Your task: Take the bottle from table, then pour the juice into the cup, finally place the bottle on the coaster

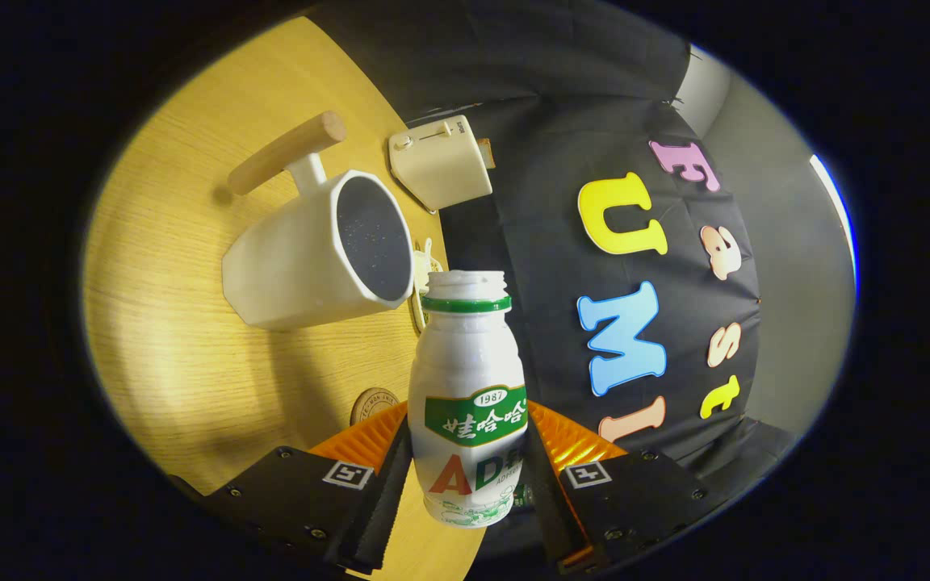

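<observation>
Jaws clamped on the bottle (pixel 468 395), one finger (pixel 388 492) pressing each side of its lower body; cap off, open neck pointing toward the cup (pixel 316 250). Cup sits on the wooden surface (pixel 174 339) just beyond the bottle mouth. Round coaster (pixel 374 403) peeks out beside the bottle. Cream toaster-like box (pixel 441 161) sits beyond the cup.

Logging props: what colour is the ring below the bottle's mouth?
Green, on the bottle between the gripper fingers; gripper view.
</observation>
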The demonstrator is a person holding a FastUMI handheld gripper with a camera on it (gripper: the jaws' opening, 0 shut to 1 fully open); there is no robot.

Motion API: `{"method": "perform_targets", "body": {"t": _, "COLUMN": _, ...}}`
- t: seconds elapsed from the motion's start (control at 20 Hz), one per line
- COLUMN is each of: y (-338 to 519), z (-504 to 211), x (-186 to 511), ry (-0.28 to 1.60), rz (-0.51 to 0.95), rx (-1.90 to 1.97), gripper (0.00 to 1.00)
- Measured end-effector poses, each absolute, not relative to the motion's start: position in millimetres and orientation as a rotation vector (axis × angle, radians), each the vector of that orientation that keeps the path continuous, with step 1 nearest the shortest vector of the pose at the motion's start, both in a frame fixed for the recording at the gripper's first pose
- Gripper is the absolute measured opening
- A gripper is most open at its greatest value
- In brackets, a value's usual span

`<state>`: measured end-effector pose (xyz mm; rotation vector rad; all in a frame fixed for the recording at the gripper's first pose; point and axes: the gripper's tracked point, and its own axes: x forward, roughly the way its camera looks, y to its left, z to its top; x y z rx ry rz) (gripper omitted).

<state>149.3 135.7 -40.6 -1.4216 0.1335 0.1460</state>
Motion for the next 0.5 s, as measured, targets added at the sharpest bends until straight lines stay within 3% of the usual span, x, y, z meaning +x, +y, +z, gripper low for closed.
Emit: {"method": "perform_targets", "body": {"t": 0.5, "y": 137.3, "z": -39.1, "x": 150.1, "ry": 0.110, "rz": 0.139, "rx": -1.548, "gripper": 0.71}}
